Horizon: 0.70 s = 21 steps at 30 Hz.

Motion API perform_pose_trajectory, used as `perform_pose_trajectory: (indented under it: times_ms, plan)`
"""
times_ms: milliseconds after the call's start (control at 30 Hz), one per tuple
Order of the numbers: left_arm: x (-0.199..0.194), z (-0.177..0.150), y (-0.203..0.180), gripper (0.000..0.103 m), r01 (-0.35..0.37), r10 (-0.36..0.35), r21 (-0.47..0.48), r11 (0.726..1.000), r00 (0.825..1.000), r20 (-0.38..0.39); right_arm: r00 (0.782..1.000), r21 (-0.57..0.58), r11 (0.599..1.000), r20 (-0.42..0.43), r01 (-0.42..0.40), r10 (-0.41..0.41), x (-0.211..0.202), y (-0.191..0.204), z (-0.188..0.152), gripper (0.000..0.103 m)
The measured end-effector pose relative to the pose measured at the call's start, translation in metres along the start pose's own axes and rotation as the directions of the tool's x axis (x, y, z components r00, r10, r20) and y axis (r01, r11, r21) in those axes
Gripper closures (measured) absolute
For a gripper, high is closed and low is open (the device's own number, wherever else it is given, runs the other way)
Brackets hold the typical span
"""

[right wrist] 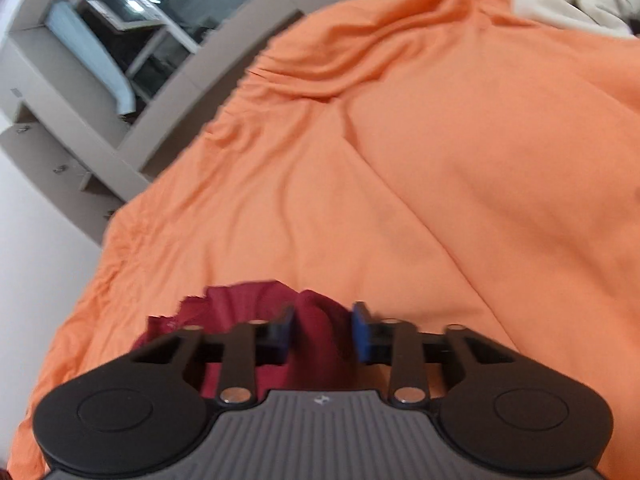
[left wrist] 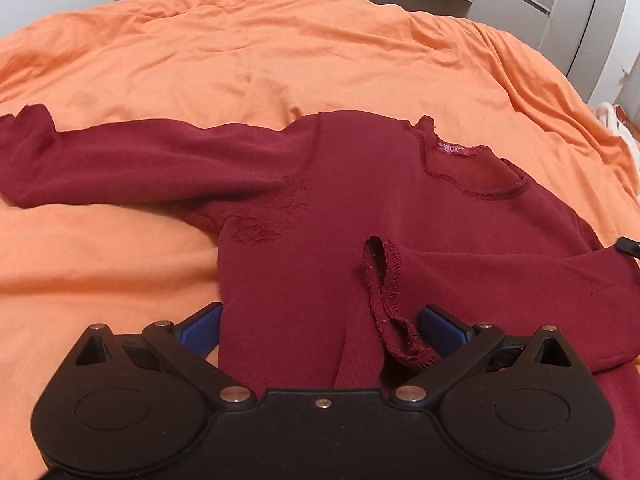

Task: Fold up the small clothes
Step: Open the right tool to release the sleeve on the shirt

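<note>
left hand-held gripper (left wrist: 320,326) stands wide open, straddling the shirt (left wrist: 400,216) hem and gripping nothing. shirt lies on the bed (left wrist: 280,52), body running straight ahead, long sleeve (left wrist: 120,160) off left. right hand-held gripper (right wrist: 322,334), part open, has bunched cloth between its pads, unclamped.

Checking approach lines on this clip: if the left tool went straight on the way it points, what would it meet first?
The left tool is open with the red shirt already between its fingers, so it would likely push into the shirt body first; depth is unclear.

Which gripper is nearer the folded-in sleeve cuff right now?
Left. The left gripper has the sleeve cuff lying between its open fingers; the right gripper straddles another bunch of the maroon shirt, off to the side.
</note>
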State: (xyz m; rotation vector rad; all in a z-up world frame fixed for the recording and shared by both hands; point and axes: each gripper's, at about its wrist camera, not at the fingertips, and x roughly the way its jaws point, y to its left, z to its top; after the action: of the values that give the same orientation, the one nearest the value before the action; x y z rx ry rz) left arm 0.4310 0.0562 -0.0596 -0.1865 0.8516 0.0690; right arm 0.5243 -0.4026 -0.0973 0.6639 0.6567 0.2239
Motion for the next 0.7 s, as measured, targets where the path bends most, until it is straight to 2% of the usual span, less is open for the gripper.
perform_pose_trajectory:
  times_ms: [33,100,167,200,233,433,500,533,567,633,700]
  plan:
    - [0.000,0.000,-0.001,0.001,0.000,0.000,0.007,1.000,1.000,-0.001,1.000,-0.026,1.000,0.017,-0.010,0.011,-0.003,0.003,0.001,0.084]
    - [0.000,-0.001,-0.002,0.001,-0.004,0.004,0.015,1.000,1.000,-0.001,0.997,-0.127,0.992,0.076,-0.002,0.012,-0.013,0.014,0.005,0.089]
    - [0.000,-0.002,-0.004,0.001,-0.007,0.007,0.024,1.000,1.000,-0.001,0.988,-0.275,0.959,0.153,0.067,-0.025,-0.025,0.030,0.009,0.095]
    - [0.000,-0.003,-0.004,0.001,-0.009,0.009,0.028,1.000,1.000,0.000,0.981,-0.352,0.929,0.188,0.118,-0.054,-0.032,0.038,0.008,0.095]
    - [0.000,-0.003,-0.005,0.001,-0.010,0.010,0.032,0.999,1.000,0.001,0.975,-0.387,0.909,0.208,0.154,-0.077,-0.034,0.042,0.008,0.096]
    - [0.001,-0.005,-0.012,0.001,-0.020,0.020,0.075,0.997,1.000,-0.001,0.970,-0.385,0.900,0.202,0.205,-0.134,-0.030,0.037,-0.002,0.096]
    - [0.001,-0.005,-0.013,0.001,-0.022,0.022,0.085,0.996,1.000,0.003,0.972,-0.402,0.890,0.179,0.214,-0.153,-0.026,0.043,-0.006,0.091]
    - [0.001,-0.005,-0.013,0.001,-0.024,0.024,0.086,0.996,1.000,0.002,0.973,-0.411,0.886,0.169,0.214,-0.157,-0.029,0.045,-0.007,0.083]
    - [0.001,-0.005,-0.013,0.001,-0.024,0.024,0.085,0.996,1.000,0.000,0.974,-0.427,0.879,0.160,0.215,-0.160,-0.033,0.047,-0.008,0.065]
    - [0.003,-0.004,-0.014,0.001,-0.028,0.029,0.088,0.996,1.000,-0.005,0.970,-0.480,0.844,0.161,0.241,-0.185,-0.046,0.054,-0.010,0.047]
    - [0.003,-0.004,-0.016,0.001,-0.035,0.036,0.097,0.995,0.999,-0.006,0.965,-0.534,0.803,0.153,0.264,-0.215,-0.062,0.059,-0.016,0.043]
